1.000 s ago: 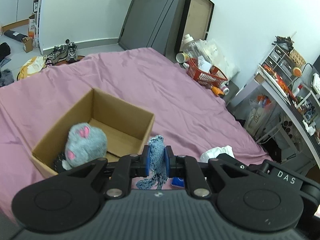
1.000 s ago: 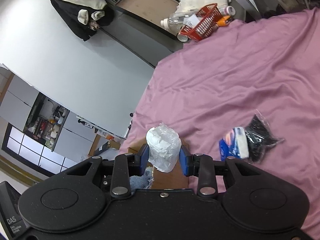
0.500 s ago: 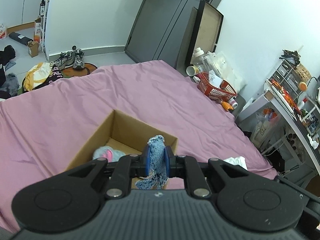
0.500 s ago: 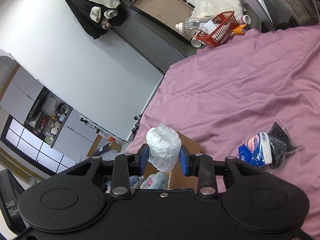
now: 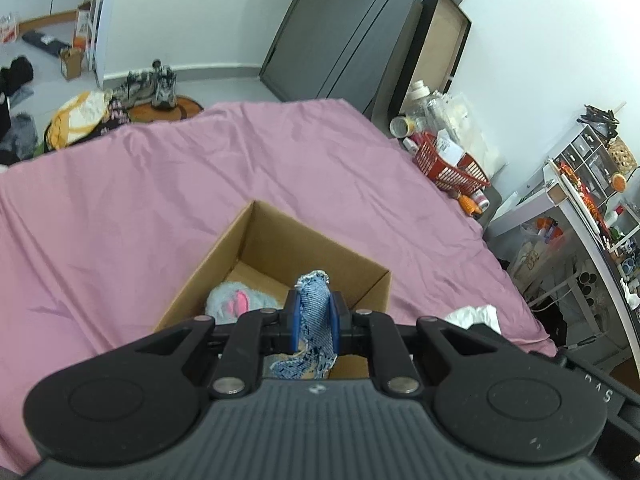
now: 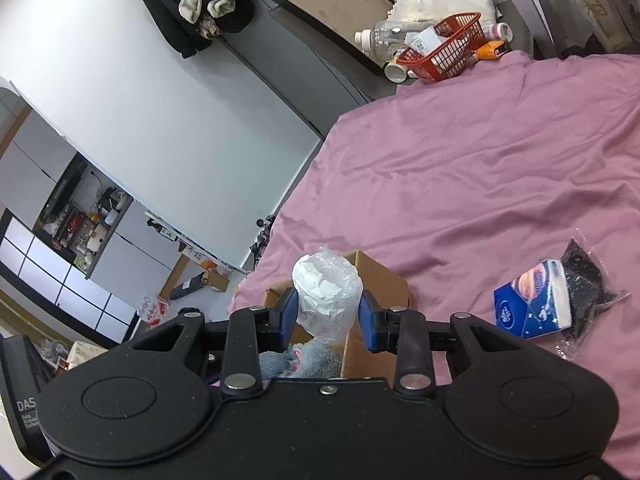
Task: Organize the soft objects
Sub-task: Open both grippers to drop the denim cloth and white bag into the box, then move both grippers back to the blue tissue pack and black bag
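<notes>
My left claw was pinched tight on a strip of denim, which stood upright between the blue pads, its frayed top above the fingertips and its long axis running down, the lower end trailing loose beneath the jaws. It hung over the near side of an open cardboard box on the pink bedsheet; inside the box lay a grey plush toy with pink ears, against the left wall. My right claw was clamped on a white roll in clear plastic wrap, gripped by its sides, its long axis tilted slightly from upright and its open end facing up and away from me. That roll hung over the same box, with the plush showing below it. To the right on the sheet lay a blue tissue pack touching a black item in a clear bag, well apart from the box. A red basket sat beyond the bed's far edge.
</notes>
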### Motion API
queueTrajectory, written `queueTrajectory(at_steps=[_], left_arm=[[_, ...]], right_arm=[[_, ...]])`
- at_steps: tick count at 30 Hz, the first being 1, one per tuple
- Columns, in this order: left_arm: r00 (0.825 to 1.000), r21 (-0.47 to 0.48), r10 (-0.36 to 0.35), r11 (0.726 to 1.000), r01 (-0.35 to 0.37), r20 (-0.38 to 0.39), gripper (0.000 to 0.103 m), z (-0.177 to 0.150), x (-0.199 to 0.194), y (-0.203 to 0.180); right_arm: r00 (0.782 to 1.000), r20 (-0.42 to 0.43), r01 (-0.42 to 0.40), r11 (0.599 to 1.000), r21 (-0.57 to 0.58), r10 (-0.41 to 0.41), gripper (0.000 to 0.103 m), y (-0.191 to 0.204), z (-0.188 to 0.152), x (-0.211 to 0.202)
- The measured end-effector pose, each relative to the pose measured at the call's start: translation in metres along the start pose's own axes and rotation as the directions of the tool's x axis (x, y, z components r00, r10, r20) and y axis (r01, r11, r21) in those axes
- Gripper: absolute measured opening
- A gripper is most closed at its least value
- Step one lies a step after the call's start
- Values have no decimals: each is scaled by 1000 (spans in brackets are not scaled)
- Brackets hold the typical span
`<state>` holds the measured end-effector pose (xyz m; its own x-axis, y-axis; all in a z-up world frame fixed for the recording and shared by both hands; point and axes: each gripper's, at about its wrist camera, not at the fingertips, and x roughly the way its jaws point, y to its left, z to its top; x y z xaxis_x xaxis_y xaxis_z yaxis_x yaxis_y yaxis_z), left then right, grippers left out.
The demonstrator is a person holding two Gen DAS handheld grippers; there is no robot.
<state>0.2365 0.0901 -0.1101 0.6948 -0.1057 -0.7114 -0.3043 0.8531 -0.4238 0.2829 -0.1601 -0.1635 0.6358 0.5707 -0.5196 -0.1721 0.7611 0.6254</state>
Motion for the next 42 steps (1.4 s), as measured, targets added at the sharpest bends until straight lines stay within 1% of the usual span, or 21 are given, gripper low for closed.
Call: queueTrajectory(at_steps=[4, 7, 9, 10, 11, 12, 14, 19, 21, 22, 23, 25, 27, 28, 30, 31, 32, 35, 37, 39, 42], left_arm=[[999, -7, -12, 1000, 12, -38, 14, -3, 14, 4], [995, -11, -12, 1000, 10, -103, 18, -5, 27, 5], [986, -15, -9, 1000, 7, -164, 19, -6, 37, 7], [984, -22, -9, 1000, 5, -179, 19, -7, 39, 10], [983, -27, -3, 1000, -2, -183, 21, -6, 39, 13], [984, -29, 4, 1000, -10, -178, 25, -5, 38, 16], [987, -29, 19, 999, -24, -162, 28, -2, 34, 21], [990, -22, 37, 999, -41, -137, 30, 11, 27, 31], [990, -20, 44, 999, -47, -131, 32, 15, 24, 32], [990, -19, 47, 999, -50, -130, 33, 17, 23, 31], [991, -18, 47, 999, -50, -128, 38, 18, 22, 31], [991, -15, 58, 998, -61, -120, 47, 20, 18, 30], [991, -5, 78, 997, -79, -107, 64, 21, 14, 27], [992, 1, 86, 996, -86, -94, 67, 21, 11, 25], [993, 21, 97, 995, -96, -68, 76, 20, 5, 21], [993, 33, 102, 994, -101, -60, 78, 20, 3, 18], [993, 44, 104, 994, -102, -56, 82, 19, 0, 15], [994, 73, 97, 993, -93, -52, 85, 17, -5, 8], [994, 83, 92, 993, -88, -53, 85, 15, -8, 4], [995, 81, 87, 993, -83, -49, 93, 13, -11, 1], [995, 69, 83, 995, -79, -53, 96, 11, -13, -3]], right_arm=[[1000, -14, 11, 1000, -10, -11, 33, 5, -2, 8], [1000, -22, 16, 1000, -17, -16, 33, 8, -2, 15], [999, -34, 27, 1000, -10, -27, 33, 9, -3, 22], [999, -41, 32, 999, -7, -32, 33, 9, -4, 25], [998, -48, 36, 999, -5, -36, 33, 10, -4, 29], [998, -53, 39, 999, -7, -39, 33, 12, -5, 32], [997, -58, 43, 999, -13, -44, 36, 15, -6, 36], [998, -62, 28, 999, -31, -30, 37, 23, -10, 40], [998, -55, 14, 1000, -28, -16, 48, 25, -10, 40], [999, -44, 22, 999, -25, -23, 62, 26, -10, 38], [999, -29, 28, 999, -25, -29, 70, 27, -10, 36], [999, -13, 34, 999, -24, -34, 72, 26, -8, 31], [999, -10, 37, 999, -6, -37, 72, 24, -6, 27], [999, -7, 40, 999, 1, -40, 73, 22, -5, 25], [998, 4, 58, 998, 1, -58, 80, 21, -5, 19], [998, 8, 69, 998, -2, -69, 85, 21, -5, 17], [997, 12, 80, 997, -6, -80, 89, 21, -5, 14], [995, 7, 100, 995, -7, -100, 97, 20, -4, 8], [995, 3, 100, 995, 5, -100, 100, 16, -2, 3], [995, -1, 104, 994, 17, -104, 102, 14, -1, -1], [995, -2, 102, 994, 23, -102, 103, 10, 2, -10]])
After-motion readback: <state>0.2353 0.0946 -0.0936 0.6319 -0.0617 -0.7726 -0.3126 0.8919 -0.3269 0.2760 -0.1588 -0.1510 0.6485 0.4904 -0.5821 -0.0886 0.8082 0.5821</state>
